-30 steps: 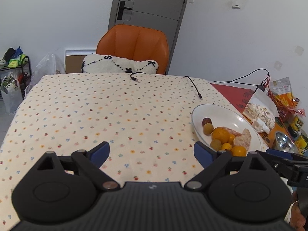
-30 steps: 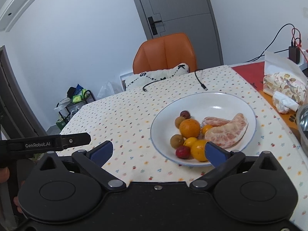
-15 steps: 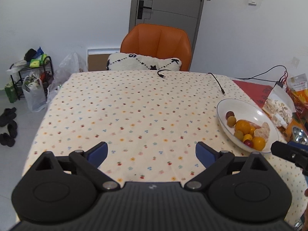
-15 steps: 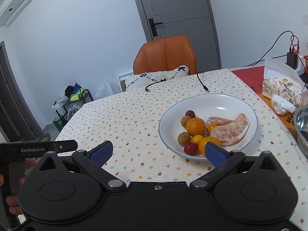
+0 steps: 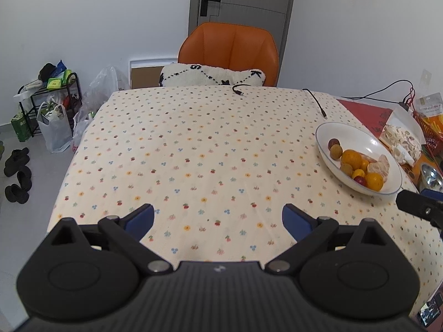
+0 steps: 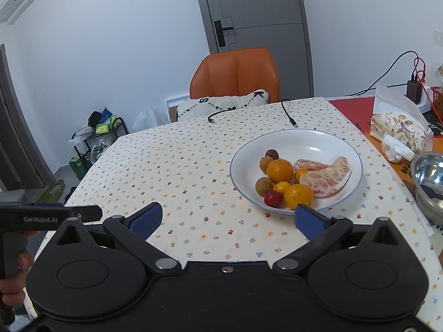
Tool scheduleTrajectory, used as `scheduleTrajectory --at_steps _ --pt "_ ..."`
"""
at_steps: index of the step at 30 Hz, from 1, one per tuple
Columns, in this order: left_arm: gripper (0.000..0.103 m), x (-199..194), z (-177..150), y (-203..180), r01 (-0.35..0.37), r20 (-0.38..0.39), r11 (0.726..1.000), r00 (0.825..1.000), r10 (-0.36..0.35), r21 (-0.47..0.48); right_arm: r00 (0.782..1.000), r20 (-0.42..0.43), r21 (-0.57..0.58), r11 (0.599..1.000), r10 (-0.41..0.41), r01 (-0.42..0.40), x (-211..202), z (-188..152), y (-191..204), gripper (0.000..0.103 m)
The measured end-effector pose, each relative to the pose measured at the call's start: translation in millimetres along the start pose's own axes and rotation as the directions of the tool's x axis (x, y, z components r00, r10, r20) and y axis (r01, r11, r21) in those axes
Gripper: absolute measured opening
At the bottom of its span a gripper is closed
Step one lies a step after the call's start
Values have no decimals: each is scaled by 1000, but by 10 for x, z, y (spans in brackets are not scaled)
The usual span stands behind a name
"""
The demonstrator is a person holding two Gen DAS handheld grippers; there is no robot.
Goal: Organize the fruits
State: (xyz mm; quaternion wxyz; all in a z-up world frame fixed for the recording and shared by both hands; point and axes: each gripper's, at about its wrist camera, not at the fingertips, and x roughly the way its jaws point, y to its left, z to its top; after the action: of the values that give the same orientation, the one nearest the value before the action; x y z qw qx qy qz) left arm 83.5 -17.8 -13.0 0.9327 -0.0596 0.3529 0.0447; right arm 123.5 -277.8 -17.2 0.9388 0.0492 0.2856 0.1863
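On the near-right part of the table [image 5: 193, 149], under its spotted cloth, a white plate [image 6: 326, 141] holds all the fruit in view, and everything else is placed from it. Contents, heaped toward the plate's left and front: a large orange [image 6: 279, 170] at the centre; a second orange [image 6: 298, 196] at the front rim; two peeled pomelo segments [image 6: 326, 175] to their right, touching each other; two small kumquats [image 6: 281, 186] between the oranges; two brown longans [image 6: 263, 186] on the left side; a dark red fruit [image 6: 272, 153] at the back; a red fruit [image 6: 272, 198] at the front left. No fruit lies on the cloth outside the plate. Beyond the plate: two cable ends [image 6: 289, 116], then an orange chair [image 6: 235, 74] with a cushion. Right of the plate: a tissue pack [image 6: 398, 127] and a steel bowl [image 6: 429, 177]. Right gripper [image 6: 227, 218]: jaws spread wide, nothing between them, hanging just in front of the plate's front rim. Left gripper [image 5: 217, 215]: likewise wide apart and carrying nothing, over bare cloth well left of the plate. Change over the last second: both cameras have pulled back and risen, the plate showing smaller and farther off, with the fruit not rearranged. Judgement: the fruit sits gathered on the plate and both tools are withdrawing, which fits a tidying already done, or equally a pause before sorting the heap.
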Motion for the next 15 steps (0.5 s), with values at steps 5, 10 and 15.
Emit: scheduleTrajectory --at_steps 5,10,15 --pt "98 -46 -74 48 -11 -3 1000 1000 11 -2 1000 -4 -6 1000 -2 2 -14 -52 30 103" --pt "98 -26 -141 88 -26 -18 1000 1000 25 -10 1000 -8 -13 1000 -9 9 -20 -118 44 103" --pt "98 -26 -194 132 -32 -26 999 999 31 -15 1000 -8 -24 999 -27 27 -29 -177 49 103"
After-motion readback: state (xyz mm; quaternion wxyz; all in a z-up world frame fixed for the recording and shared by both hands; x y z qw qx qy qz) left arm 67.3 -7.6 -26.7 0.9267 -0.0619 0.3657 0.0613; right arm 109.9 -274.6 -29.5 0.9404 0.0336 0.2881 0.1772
